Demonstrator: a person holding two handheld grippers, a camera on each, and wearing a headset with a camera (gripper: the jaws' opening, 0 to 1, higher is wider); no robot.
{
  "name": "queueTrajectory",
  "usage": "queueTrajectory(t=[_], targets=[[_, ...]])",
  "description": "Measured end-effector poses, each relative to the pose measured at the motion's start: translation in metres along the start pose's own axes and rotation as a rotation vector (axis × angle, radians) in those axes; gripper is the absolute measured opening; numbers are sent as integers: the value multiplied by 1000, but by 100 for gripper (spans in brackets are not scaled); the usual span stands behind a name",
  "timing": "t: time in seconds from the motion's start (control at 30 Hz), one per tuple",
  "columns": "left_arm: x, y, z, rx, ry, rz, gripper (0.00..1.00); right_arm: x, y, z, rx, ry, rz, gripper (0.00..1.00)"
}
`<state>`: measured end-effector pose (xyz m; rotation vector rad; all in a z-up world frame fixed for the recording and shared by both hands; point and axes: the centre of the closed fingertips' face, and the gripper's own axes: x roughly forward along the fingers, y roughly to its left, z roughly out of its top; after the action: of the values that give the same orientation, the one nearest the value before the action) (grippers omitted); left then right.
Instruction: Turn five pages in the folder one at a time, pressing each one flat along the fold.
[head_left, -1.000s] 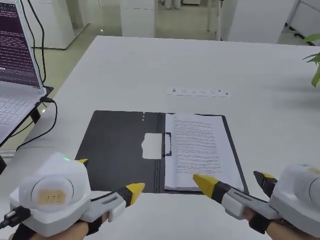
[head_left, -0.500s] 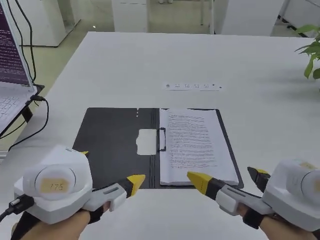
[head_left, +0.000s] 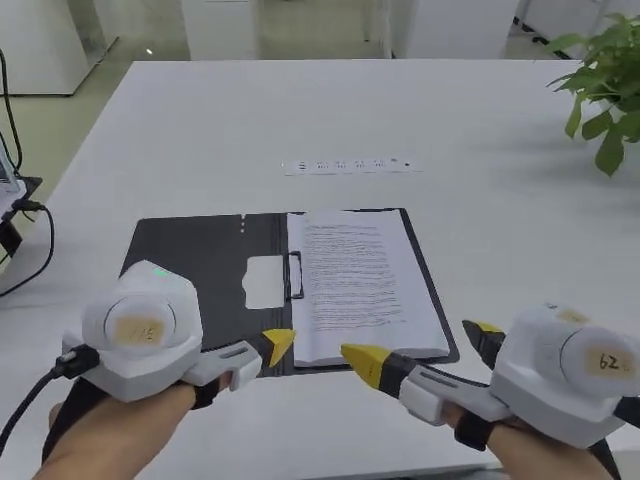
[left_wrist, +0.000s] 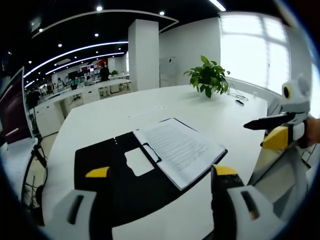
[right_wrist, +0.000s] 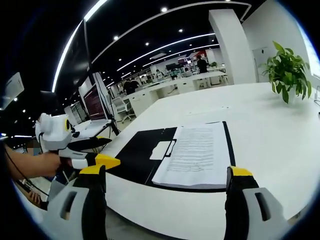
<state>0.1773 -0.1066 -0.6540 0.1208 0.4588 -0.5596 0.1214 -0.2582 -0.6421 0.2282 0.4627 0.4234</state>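
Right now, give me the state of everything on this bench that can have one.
folder, open, lying flat on the table
pages, stacked flat on the folder's right half, none lifted
left gripper, open, empty, at the folder's near edge
right gripper, open, empty, by the pages' near edge
laptop, open, screen lit

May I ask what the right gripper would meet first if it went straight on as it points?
Likely the near edge of the pages in the folder, though how high the right gripper rides above them is unclear.
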Motion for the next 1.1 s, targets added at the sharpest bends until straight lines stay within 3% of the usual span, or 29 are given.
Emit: queueTrajectory(t=[0.4, 0.77, 1.1], targets=[[42, -30, 10, 39, 5, -86, 81, -2, -10, 5, 11, -10, -18, 100], [90, -62, 10, 49, 2, -158, 79, -4, -22, 7, 28, -12, -36, 100], [135, -96, -12, 63, 58, -207, 79, -4, -33, 2, 42, 2, -58, 100]])
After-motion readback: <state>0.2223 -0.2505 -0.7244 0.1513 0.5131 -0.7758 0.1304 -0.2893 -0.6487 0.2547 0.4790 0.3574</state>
